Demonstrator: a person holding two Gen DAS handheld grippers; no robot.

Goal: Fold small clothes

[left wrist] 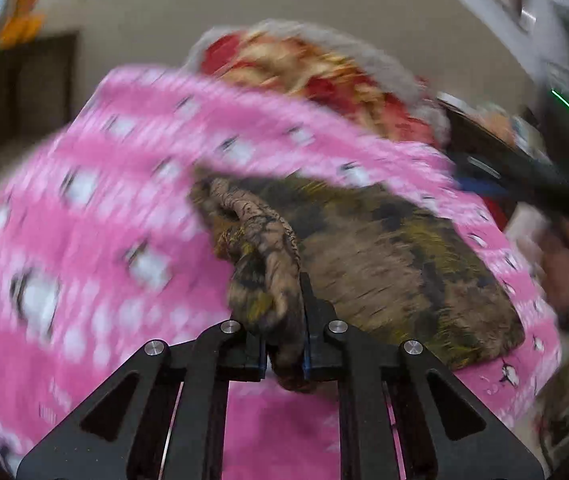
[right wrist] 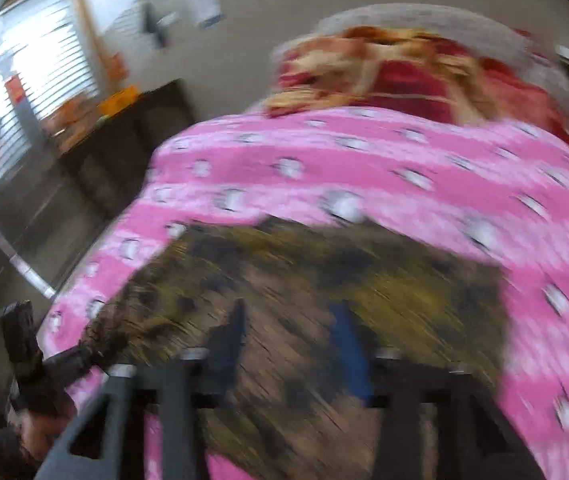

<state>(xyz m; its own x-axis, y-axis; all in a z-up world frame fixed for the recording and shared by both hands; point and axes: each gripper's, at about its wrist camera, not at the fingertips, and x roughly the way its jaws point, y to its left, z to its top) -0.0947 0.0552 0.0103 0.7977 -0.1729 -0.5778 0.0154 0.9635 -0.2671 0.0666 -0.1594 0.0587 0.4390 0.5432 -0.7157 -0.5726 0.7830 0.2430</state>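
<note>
A brown and olive patterned garment (left wrist: 396, 264) lies spread on a pink blanket with white spots (left wrist: 104, 208). My left gripper (left wrist: 284, 320) is shut on a bunched, twisted corner of it, and the cloth rises out between the fingers. In the right wrist view the same garment (right wrist: 324, 280) fills the lower middle, blurred. My right gripper (right wrist: 290, 320) hangs just over it, open, with nothing between its fingers. The left gripper (right wrist: 64, 364) shows at the lower left of that view, gripping the garment's corner. The right gripper appears as a dark blur (left wrist: 532, 176) at the right edge.
A red and gold patterned cover (right wrist: 404, 76) with a grey trim lies heaped at the far end of the pink blanket. A dark cabinet (right wrist: 136, 128) stands to the left of the bed, under a window with blinds (right wrist: 24, 80). A hand (right wrist: 40, 436) holds the left gripper.
</note>
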